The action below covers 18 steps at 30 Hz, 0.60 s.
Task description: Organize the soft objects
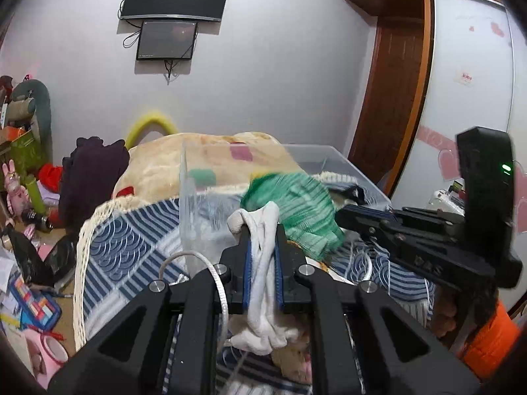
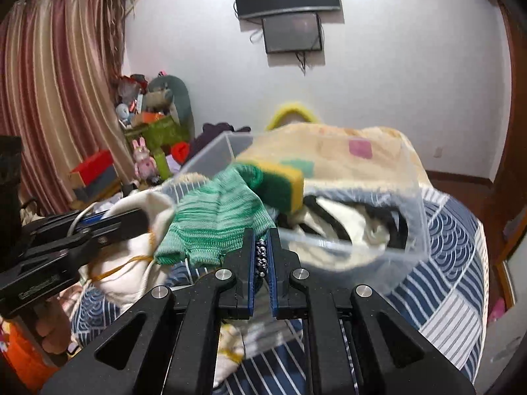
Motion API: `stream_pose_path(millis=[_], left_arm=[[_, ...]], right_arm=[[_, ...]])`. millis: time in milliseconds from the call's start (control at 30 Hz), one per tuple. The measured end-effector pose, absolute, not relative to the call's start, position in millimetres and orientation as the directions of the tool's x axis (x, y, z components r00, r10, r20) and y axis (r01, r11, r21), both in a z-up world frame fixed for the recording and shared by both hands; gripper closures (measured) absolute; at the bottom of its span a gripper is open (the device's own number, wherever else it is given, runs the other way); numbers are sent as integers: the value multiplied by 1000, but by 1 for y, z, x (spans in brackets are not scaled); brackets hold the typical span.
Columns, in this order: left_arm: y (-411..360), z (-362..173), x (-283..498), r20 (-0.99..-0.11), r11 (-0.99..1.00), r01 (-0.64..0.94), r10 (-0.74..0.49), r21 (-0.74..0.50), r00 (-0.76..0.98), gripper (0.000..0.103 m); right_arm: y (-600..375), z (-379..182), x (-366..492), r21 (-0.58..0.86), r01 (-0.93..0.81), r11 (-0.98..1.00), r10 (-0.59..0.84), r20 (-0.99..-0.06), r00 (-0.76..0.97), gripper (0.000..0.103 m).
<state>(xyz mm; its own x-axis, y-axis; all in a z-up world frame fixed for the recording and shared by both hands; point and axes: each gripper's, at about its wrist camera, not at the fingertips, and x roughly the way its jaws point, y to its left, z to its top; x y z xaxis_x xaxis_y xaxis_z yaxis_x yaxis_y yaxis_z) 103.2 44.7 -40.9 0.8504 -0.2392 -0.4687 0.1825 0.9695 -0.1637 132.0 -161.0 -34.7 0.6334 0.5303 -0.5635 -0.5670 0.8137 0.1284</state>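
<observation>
My left gripper [image 1: 262,230] is shut on a white sock [image 1: 263,263], held above the bed in front of a clear plastic bin [image 1: 349,171]. My right gripper [image 2: 262,235] is shut on a green knitted sock [image 2: 214,223] with a green and yellow cuff [image 2: 280,187], held just in front of the bin [image 2: 415,230]. A black and white speckled bit shows between its pads. The green sock [image 1: 296,210] also hangs beside my left gripper, with the right gripper [image 1: 346,217] to its right. The bin holds black and white cloth [image 2: 355,223].
The bin rests on a blue and white patterned bed cover [image 2: 444,296] with a cream blanket [image 1: 204,154] behind. A dark garment [image 1: 92,171] lies at the left. Toys, boxes and clutter [image 1: 26,164] fill the floor at the left. A wardrobe [image 1: 471,82] stands at the right.
</observation>
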Motion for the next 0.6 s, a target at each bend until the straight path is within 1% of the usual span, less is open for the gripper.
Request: stream_pose_path(millis=[100, 267, 367, 500, 600], left_arm=[[48, -34, 122, -471, 959, 196, -273, -206, 839, 92], [57, -27, 156, -481, 950, 174, -282, -258, 830, 92], [57, -28, 171, -494, 956, 152, -261, -251, 829, 92], [56, -33, 180, -492, 971, 106, -201, -215, 847, 92], [53, -39, 189, -501, 976, 91, -181, -199, 846, 92]], right_arm=[[-155, -27, 139, 114, -567, 816, 528, -545, 651, 97], [-145, -18, 154, 115, -555, 824, 524, -527, 669, 97], [-144, -15, 162, 114, -536, 836, 510, -520, 685, 97], [-153, -18, 170, 131, -501, 855, 490, -519, 701, 97], [-156, -25, 179, 138, -471, 871, 463, -552, 694, 97]])
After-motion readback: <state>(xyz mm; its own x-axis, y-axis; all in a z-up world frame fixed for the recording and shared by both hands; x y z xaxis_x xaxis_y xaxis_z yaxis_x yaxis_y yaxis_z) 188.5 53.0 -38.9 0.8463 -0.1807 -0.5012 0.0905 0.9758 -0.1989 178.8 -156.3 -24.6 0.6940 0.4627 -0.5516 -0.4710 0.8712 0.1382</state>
